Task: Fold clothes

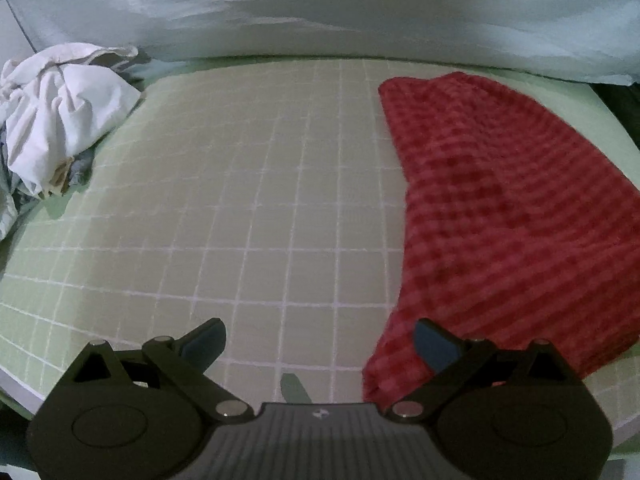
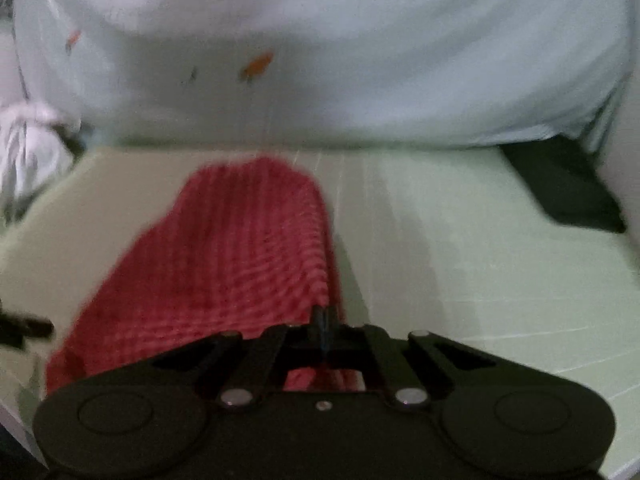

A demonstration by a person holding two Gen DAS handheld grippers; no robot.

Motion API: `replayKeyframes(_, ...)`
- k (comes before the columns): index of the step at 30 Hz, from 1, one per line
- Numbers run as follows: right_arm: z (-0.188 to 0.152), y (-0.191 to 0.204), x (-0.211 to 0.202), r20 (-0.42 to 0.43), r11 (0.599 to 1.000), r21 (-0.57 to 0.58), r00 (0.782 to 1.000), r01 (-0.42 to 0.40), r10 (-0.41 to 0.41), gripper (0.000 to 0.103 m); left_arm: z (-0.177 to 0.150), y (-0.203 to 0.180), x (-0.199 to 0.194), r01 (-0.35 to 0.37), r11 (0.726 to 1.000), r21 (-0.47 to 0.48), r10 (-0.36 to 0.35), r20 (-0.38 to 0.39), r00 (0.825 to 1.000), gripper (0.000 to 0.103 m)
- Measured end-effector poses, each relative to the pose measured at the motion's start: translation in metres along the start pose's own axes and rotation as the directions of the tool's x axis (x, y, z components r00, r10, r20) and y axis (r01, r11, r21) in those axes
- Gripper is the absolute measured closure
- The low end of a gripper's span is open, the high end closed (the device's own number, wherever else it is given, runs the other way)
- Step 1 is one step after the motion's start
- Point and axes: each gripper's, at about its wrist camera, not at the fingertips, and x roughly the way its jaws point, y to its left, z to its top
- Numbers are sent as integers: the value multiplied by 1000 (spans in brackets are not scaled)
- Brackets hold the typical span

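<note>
A red checked cloth (image 1: 508, 216) lies on the right half of the green grid mat (image 1: 240, 208). My left gripper (image 1: 320, 344) is open just off the cloth's near left edge, with its right finger (image 1: 434, 346) over the hem and nothing between the fingers. In the right wrist view the same red cloth (image 2: 224, 264) stretches away from me, blurred. My right gripper (image 2: 322, 320) is shut on the cloth's near right edge, which is pinched between the fingertips.
A crumpled white garment (image 1: 60, 112) sits at the mat's far left corner over some grey fabric. A pale sheet with carrot prints (image 1: 360, 12) rises behind the mat. A dark object (image 2: 560, 184) lies at the far right. The other gripper's tip (image 2: 24, 326) shows at the left edge.
</note>
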Motion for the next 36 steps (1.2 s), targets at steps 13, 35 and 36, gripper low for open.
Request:
replayKeyframes(13, -28, -10, 20, -133, 999, 4, 990, 37, -37, 21, -12, -29, 21, 26, 999, 24, -24, -84, 996, 4)
replayKeyframes(35, -21, -6, 39, -164, 980, -66, 971, -188, 175, 96, -17, -61, 21, 190, 982, 18, -187, -108, 976, 96)
replayKeyframes(36, -20, -8, 39, -179, 977, -59, 965, -204, 191, 98, -17, -62, 20, 203, 979, 16, -200, -119, 973, 97)
